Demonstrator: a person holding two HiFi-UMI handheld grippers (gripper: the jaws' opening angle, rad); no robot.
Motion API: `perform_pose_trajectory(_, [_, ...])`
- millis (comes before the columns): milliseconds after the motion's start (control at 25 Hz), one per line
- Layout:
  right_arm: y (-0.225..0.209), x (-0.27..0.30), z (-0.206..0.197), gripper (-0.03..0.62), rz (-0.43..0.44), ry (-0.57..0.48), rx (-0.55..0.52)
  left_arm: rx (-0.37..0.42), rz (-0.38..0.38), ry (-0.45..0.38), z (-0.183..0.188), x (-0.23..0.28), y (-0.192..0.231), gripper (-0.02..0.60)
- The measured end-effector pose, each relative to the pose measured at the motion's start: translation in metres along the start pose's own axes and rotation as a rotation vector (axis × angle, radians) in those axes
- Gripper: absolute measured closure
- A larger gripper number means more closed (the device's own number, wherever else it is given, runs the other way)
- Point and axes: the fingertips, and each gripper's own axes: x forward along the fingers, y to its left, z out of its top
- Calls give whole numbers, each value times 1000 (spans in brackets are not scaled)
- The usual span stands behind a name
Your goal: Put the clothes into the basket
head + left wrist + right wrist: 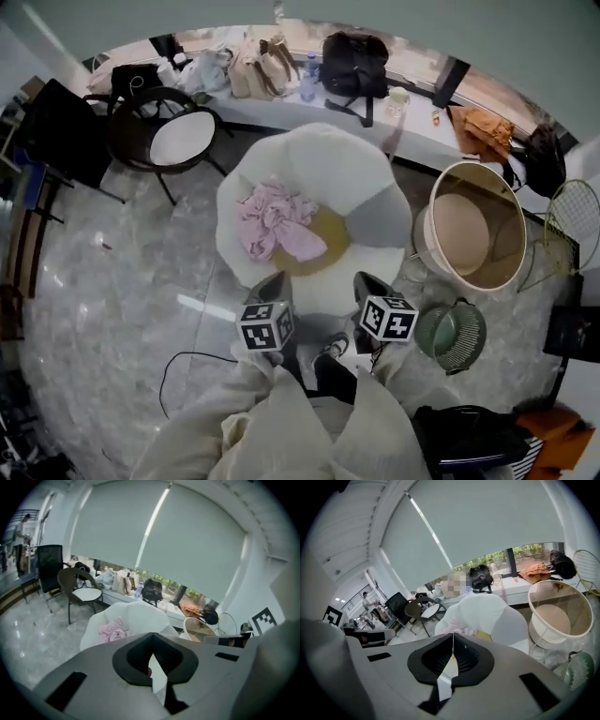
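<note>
A crumpled pink heap of clothes (275,222) lies on the seat of a white armchair (328,159), beside a yellow cushion (323,246). The round beige basket (429,204) stands on the floor to the chair's right and looks empty. My left gripper (272,283) and right gripper (367,281) hover side by side at the chair's near edge, both pointing at the seat and short of the clothes. The left gripper view shows its jaws (151,634) meeting at the tips with nothing held; the clothes (112,631) lie ahead. My right gripper (453,633) is shut and empty, with the basket (543,630) to its right.
A brown chair with a white seat (178,139) stands at the back left. Bags (352,61) line the window ledge. A green fan (450,336) sits on the floor below the basket, and a wire chair (574,211) stands at the far right. A thin cable (178,370) lies on the marble floor.
</note>
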Motion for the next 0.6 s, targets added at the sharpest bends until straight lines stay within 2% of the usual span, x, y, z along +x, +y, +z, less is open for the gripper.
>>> perform_pose_trajectory(200, [39,53,-1,569,71,76,-58,-106,104,-14,-8,-2,59,584])
perform_pose_trajectory(600, [91,166,-11,569,59,133,-47,-174,124,37,-3,41,178,584])
